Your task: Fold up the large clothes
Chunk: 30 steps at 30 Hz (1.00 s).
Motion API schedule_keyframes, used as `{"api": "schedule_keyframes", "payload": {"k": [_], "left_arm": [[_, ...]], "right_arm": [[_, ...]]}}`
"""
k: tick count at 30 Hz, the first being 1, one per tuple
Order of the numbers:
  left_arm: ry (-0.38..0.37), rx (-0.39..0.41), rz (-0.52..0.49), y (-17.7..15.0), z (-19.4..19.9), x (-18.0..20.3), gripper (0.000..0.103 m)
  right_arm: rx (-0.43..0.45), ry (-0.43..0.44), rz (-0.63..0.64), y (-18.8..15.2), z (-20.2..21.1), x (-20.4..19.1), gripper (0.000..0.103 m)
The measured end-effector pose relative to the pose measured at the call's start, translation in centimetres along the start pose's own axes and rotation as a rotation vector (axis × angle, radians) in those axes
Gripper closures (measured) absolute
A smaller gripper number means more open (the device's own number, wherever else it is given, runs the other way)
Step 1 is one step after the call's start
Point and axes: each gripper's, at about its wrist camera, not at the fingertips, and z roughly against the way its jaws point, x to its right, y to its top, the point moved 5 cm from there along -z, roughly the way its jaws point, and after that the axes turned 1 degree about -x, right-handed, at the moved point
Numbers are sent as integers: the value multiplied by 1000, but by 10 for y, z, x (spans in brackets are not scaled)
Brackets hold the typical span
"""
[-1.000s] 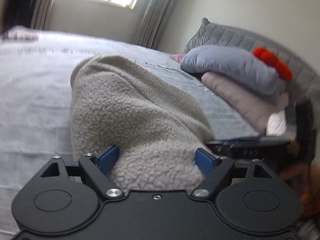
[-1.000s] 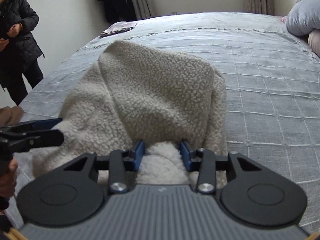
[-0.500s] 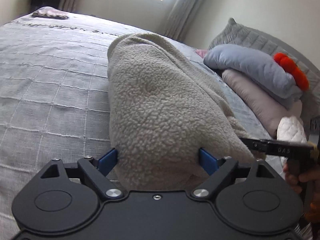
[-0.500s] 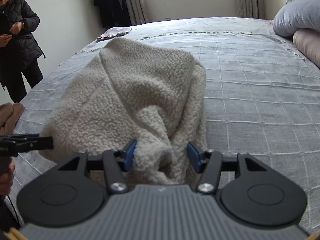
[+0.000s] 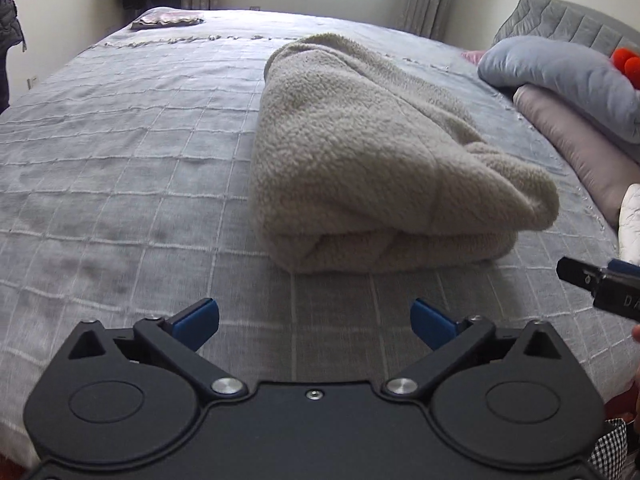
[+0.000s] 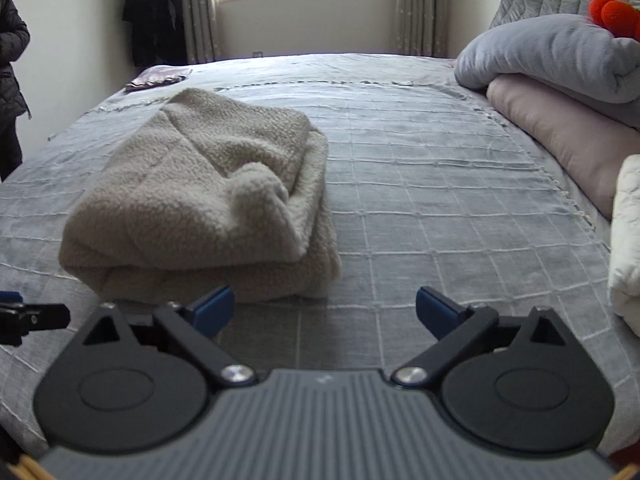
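Both claws, left claw and right claw, are spreading apart empty, releasing the folded fleece garment on the bed; next likely tidying its bunched top flap.

The fleece garment has been let go and now lies folded on the bedspread. Both jaws have just been opened wide: the left gripper and right gripper are drawn back (nothing between them).
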Motion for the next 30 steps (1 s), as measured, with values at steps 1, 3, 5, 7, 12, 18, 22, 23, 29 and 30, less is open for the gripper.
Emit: {"api": "schedule_keyframes", "payload": {"k": [1,3,5,7,12,18,22,23,29,30], "left_arm": [[11,-1,-6,-2,3,3,0],[33,9,-15,-4,8,10,0],[45,21,-9,-5,12,14,0],[46,36,5,-3,17,16,0],[85,67,-29,1,22,22,0],[97,68,-33,3,22,24,0],[104,69,-33,4,21,25,0],[104,68,-32,4,20,25,0],[108,62,-28,4,17,24,0],[108,61,-28,4,17,24,0]], "right_arm": [[-11,-29,0,-4,2,-2,2],[-13,-55,-3,-10,7,-5,2],[-13,-64,-16,-13,11,-10,1],[-15,-59,-14,-13,12,-16,1],[-2,-54,17,-7,15,-31,1],[10,-58,38,-2,15,-40,0],[12,-66,35,0,14,-39,0],[11,-66,33,0,13,-38,0],[5,-66,22,-1,10,-36,0],[4,-67,22,-1,10,-36,0]]}}
